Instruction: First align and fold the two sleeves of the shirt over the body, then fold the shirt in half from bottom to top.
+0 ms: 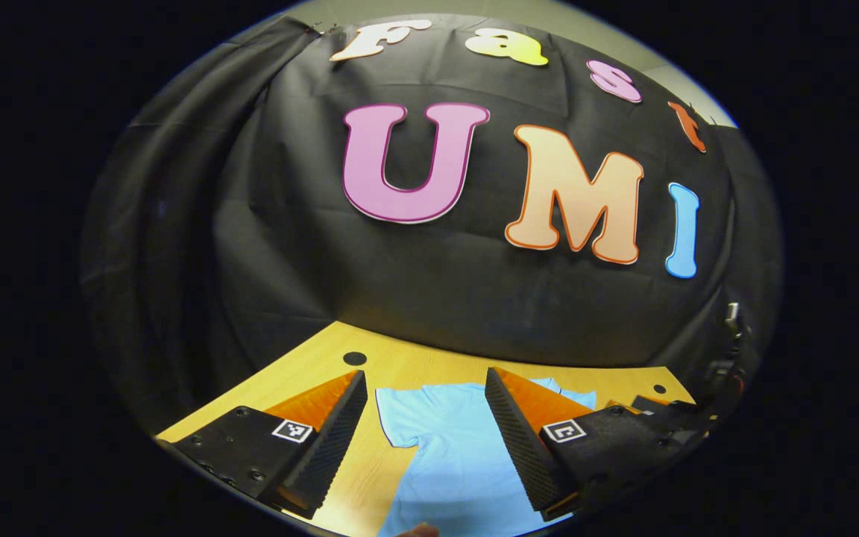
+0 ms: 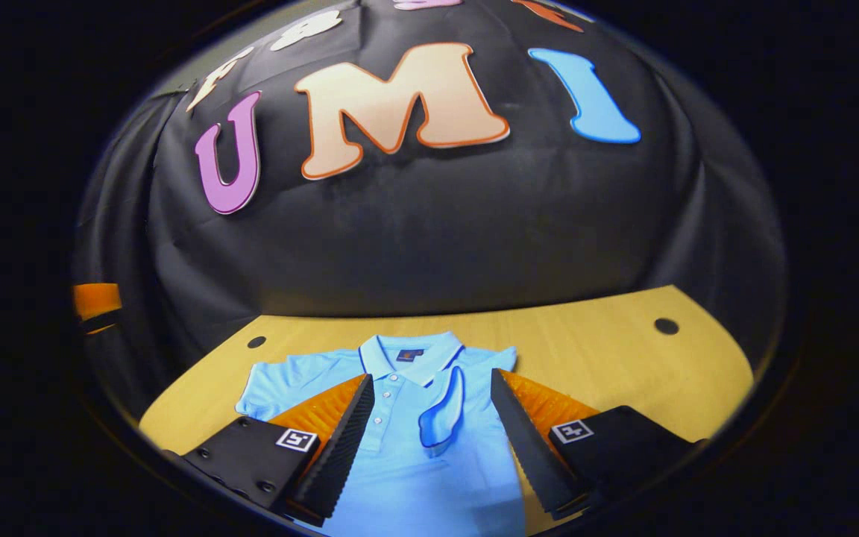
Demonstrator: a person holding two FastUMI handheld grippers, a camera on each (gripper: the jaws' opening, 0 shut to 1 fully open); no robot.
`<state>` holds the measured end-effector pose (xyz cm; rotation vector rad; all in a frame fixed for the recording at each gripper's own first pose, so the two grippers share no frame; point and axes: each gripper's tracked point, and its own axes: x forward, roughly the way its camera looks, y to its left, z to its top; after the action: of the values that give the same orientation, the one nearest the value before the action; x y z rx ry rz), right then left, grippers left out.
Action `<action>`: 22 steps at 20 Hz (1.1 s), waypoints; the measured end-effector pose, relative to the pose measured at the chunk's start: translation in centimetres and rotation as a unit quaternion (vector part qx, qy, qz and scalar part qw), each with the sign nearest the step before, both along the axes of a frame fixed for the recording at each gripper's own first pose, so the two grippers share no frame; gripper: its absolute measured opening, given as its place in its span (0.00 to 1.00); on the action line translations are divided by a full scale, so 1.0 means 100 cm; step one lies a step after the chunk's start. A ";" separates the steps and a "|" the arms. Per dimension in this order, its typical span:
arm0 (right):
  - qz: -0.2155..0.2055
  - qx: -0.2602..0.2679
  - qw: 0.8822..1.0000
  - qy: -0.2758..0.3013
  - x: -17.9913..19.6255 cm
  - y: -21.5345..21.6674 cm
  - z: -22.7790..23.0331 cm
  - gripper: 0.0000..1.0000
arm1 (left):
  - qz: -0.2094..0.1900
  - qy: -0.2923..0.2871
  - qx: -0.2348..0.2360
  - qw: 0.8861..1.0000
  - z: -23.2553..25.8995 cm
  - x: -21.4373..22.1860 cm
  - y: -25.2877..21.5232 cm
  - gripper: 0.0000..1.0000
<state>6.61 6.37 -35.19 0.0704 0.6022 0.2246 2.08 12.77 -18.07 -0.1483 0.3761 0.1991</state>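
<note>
Right gripper view shows a light blue polo shirt point(image 2: 407, 418) lying flat on the wooden bench point(image 2: 608, 358), collar toward the booth wall. One sleeve point(image 2: 444, 410) is folded over the body; the other sleeve point(image 2: 273, 388) lies spread out. The right gripper point(image 2: 433, 440) hangs above the shirt, fingers apart and holding nothing. Left gripper view shows the left gripper point(image 1: 426, 440) over the spread sleeve, fingers also apart.

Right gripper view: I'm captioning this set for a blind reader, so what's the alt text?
A light blue polo shirt lies collar-up on a yellow wooden table, one sleeve folded over its chest and the other spread flat. The right tongs hang open above it.
</note>
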 end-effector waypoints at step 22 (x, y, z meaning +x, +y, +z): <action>-0.070 -0.045 0.995 0.046 -0.148 -0.055 0.071 0.98 | 0.007 0.184 -0.023 0.983 -0.237 0.087 0.047 0.96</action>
<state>-8.22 0.90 -28.10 0.0354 0.6960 0.0587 10.75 17.49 -41.81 -0.1593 0.7478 0.2325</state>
